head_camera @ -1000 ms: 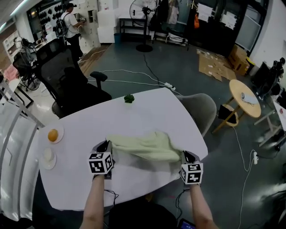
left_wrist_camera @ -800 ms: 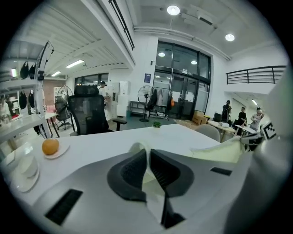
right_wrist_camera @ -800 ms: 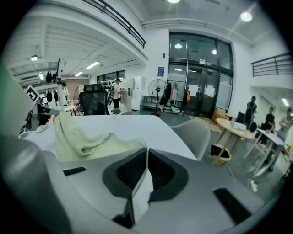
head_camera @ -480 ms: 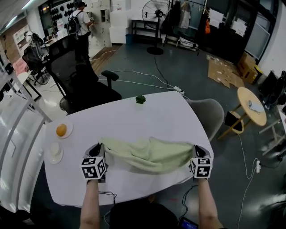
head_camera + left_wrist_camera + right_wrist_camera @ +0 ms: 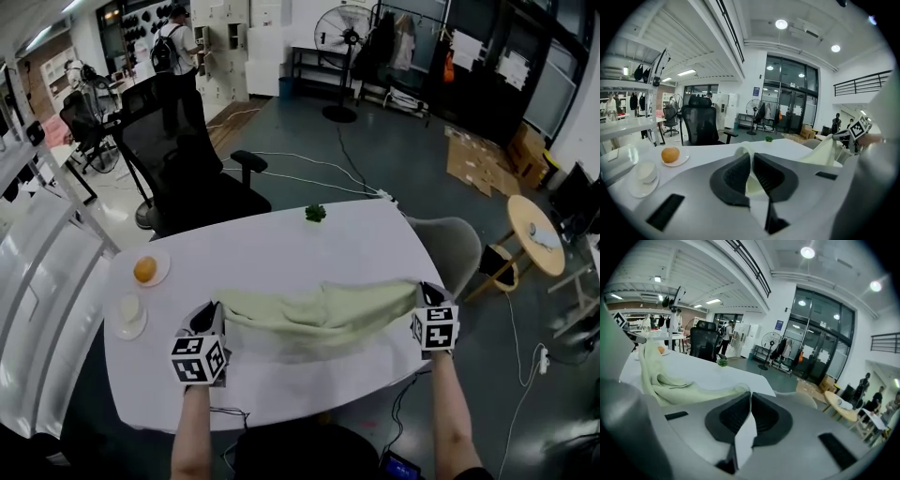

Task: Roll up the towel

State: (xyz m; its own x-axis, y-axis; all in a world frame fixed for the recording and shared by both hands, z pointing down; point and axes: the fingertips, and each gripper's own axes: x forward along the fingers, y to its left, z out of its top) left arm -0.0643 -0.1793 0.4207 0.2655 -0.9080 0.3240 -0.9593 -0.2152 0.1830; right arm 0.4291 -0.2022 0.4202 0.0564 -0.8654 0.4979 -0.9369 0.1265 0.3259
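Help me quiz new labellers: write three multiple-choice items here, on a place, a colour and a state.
1. Where is the orange? A. on a small plate near the table's left edge; B. on the floor; C. on the black chair.
2. What colour is the towel? A. red; B. pale green; C. dark blue.
3. How are the left claw and right claw? A. both open; B. one on the orange; C. each shut on a towel end.
Answers: A, it sits on the plate; B, pale green in every view; C, cloth is pinched in each.
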